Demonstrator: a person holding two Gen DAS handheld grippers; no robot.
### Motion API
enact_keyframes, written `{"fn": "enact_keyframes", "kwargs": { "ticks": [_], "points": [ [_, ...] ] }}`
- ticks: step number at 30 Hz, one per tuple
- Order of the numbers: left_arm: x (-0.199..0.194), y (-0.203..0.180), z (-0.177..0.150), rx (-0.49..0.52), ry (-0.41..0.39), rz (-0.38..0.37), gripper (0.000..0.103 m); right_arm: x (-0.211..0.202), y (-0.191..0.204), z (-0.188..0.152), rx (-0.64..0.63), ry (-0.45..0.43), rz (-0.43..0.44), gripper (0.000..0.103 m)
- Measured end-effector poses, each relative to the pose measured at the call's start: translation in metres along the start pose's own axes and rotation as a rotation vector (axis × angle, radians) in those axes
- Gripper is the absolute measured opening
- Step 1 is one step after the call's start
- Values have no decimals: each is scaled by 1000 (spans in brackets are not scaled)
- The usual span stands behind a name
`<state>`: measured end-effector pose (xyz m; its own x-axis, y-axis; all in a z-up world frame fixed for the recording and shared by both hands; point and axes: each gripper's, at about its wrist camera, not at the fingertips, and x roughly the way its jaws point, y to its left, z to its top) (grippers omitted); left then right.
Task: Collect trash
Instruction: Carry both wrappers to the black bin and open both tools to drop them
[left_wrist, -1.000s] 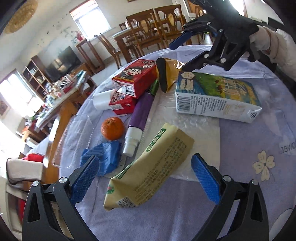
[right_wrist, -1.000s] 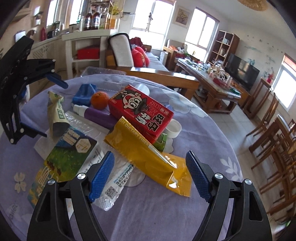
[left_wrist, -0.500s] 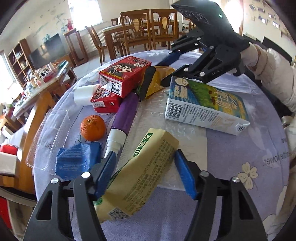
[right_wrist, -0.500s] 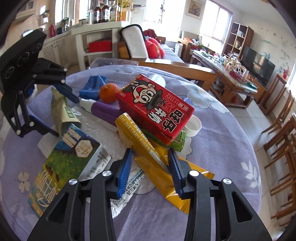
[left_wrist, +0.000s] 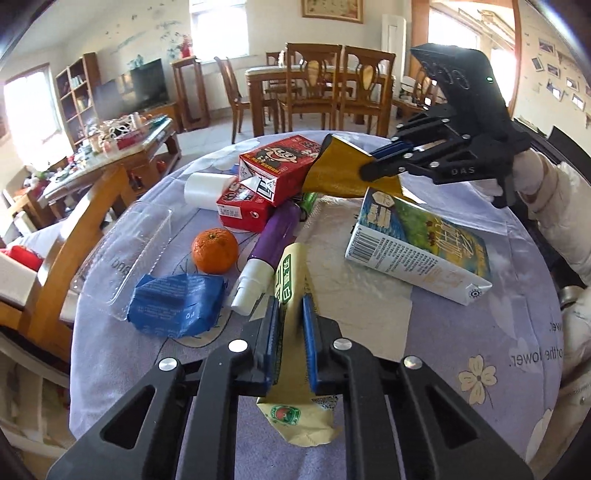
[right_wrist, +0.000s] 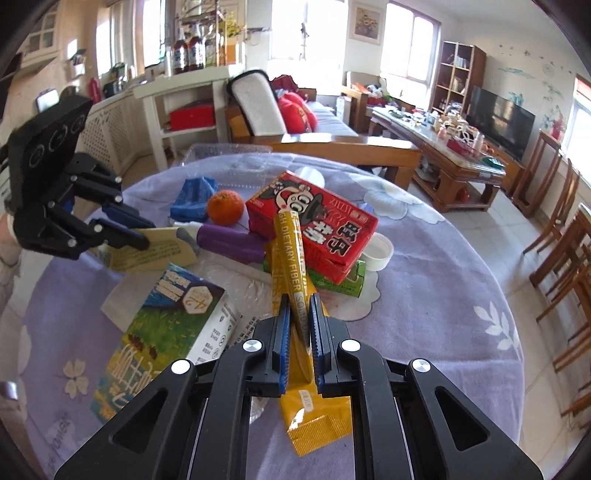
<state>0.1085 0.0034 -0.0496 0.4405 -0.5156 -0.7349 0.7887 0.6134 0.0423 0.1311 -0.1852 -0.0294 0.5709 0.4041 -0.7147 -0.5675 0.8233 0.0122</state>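
Note:
My left gripper (left_wrist: 290, 306) is shut on a pale yellow wrapper (left_wrist: 291, 273) with green print, pinched on edge over the round table (left_wrist: 480, 347). In the right wrist view the left gripper (right_wrist: 129, 229) holds the same wrapper (right_wrist: 159, 251) at the left. My right gripper (right_wrist: 298, 306) is shut on a yellow dietary fiber pouch (right_wrist: 291, 254), tilted up against the red carton (right_wrist: 325, 225). In the left wrist view the right gripper (left_wrist: 373, 162) grips that pouch (left_wrist: 340, 170) at the far side.
On the purple cloth lie a green-blue milk carton (left_wrist: 417, 243), a purple tube (left_wrist: 273, 240), an orange (left_wrist: 215, 250), a blue wrapper (left_wrist: 173, 304), a white cup (left_wrist: 203, 190) and a clear plastic tray (left_wrist: 125, 254). Wooden chairs (left_wrist: 332, 88) stand beyond the table.
Both grippers have closed: the left on the pale yellow wrapper, the right on the yellow pouch. Both items have been turned up on edge from lying flat.

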Motion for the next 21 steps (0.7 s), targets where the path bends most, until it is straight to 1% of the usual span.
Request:
{"fn": "enact_keyframes", "kwargs": {
  "ticks": [4, 6, 8, 11, 15, 18, 21],
  "points": [
    [-11, 2, -2, -43, -38, 31, 10, -25, -7, -4, 82, -62, 1, 11],
    [-18, 0, -3, -57, -72, 49, 10, -41, -8, -7, 118, -96, -7, 11],
    [-28, -2, -4, -78, -109, 39, 10, -58, -10, -10, 154, -131, -16, 11],
    [-43, -10, 0, -93, -166, 53, 10, -87, -15, -17, 217, -178, -24, 11],
    [-61, -24, 12, -108, -244, 29, 10, -129, -18, -26, 278, -226, -34, 11],
    [-69, -43, 22, -86, -282, 20, 10, -157, -24, -40, 330, -248, -38, 11],
    [-71, -65, 36, -62, -311, -8, 10, -187, -33, -58, 380, -269, -41, 11]
  ]
}}
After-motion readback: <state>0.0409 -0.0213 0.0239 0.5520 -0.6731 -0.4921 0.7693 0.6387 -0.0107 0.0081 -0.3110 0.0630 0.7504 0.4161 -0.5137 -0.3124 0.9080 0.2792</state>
